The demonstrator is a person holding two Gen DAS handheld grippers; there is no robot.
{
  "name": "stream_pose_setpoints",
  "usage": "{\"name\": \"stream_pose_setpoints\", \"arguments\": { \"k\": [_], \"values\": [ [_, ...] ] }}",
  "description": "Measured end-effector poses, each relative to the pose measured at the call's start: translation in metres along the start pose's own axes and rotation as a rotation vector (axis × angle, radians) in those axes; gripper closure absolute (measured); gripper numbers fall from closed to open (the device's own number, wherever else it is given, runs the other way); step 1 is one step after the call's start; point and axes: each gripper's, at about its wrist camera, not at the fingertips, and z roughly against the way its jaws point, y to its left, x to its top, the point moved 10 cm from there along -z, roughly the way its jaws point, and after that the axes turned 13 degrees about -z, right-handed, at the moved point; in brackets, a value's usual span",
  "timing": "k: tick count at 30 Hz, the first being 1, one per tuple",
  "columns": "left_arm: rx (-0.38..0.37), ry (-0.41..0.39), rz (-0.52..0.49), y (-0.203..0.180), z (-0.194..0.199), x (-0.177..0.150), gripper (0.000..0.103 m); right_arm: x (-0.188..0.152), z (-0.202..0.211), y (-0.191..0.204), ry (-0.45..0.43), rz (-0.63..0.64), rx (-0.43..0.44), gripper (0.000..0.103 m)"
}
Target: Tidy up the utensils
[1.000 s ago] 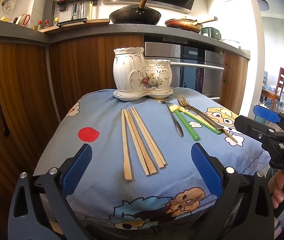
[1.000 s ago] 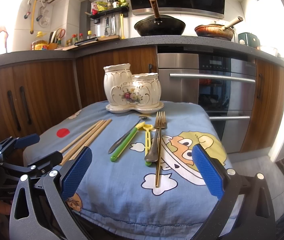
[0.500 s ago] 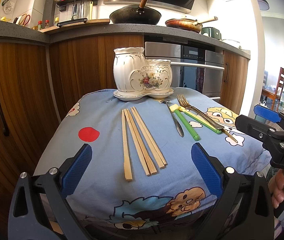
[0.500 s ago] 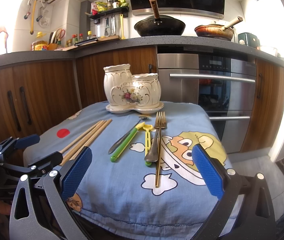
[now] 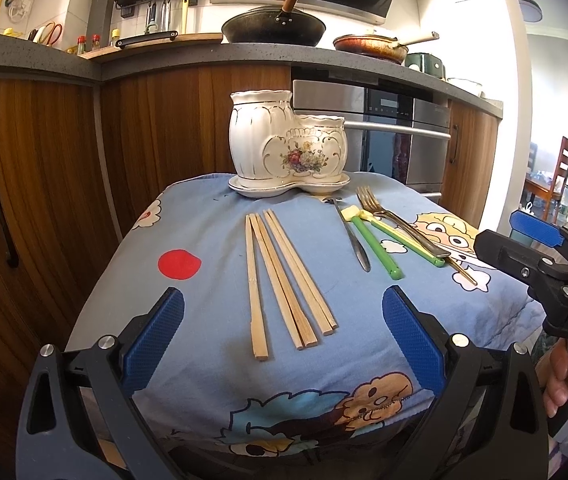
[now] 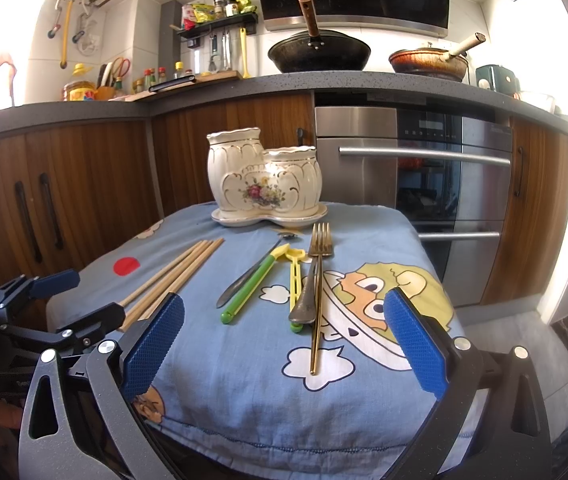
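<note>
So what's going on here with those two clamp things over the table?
A person holds a hand-held gripper in each hand, about to tidy utensils. The left hand-held gripper hangs open in front of the wooden chopsticks, and the right hand-held gripper hangs open before the gold fork. Nothing is picked up yet: everything lies on the blue cloth, and nothing shows above the rim of the ceramic holder.

almost nothing differs: the right hand-held gripper (image 5: 540, 248), at 3 o'clock in the left wrist view, sits a touch higher than a second ago.
</note>
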Motion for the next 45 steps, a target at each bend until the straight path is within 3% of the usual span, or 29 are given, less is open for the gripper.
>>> {"name": "stream_pose_setpoints", "arguments": {
  "k": [18, 25, 28, 39, 45],
  "values": [
    [-0.022, 0.013, 0.016, 0.000, -0.001, 0.001, 0.005, 0.000, -0.002, 0.001, 0.009, -0.006, 0.005, 0.004],
    [-0.015, 0.066, 0.042, 0.021, -0.013, 0.009, 0.006, -0.005, -0.018, -0.006, 0.082, -0.056, 0.031, 0.004],
    [-0.009, 0.094, 0.024, 0.031, -0.022, 0.015, 0.015, -0.002, -0.016, -0.007, 0.089, -0.072, 0.034, 0.004],
    [-0.090, 0.280, -0.088, 0.035, -0.075, 0.008, 0.071, 0.015, -0.028, -0.008, 0.138, -0.035, 0.023, 0.007],
    [-0.125, 0.338, -0.121, 0.030, -0.088, -0.001, 0.083, 0.019, -0.041, -0.020, 0.188, -0.015, -0.008, 0.008]
  ]
}}
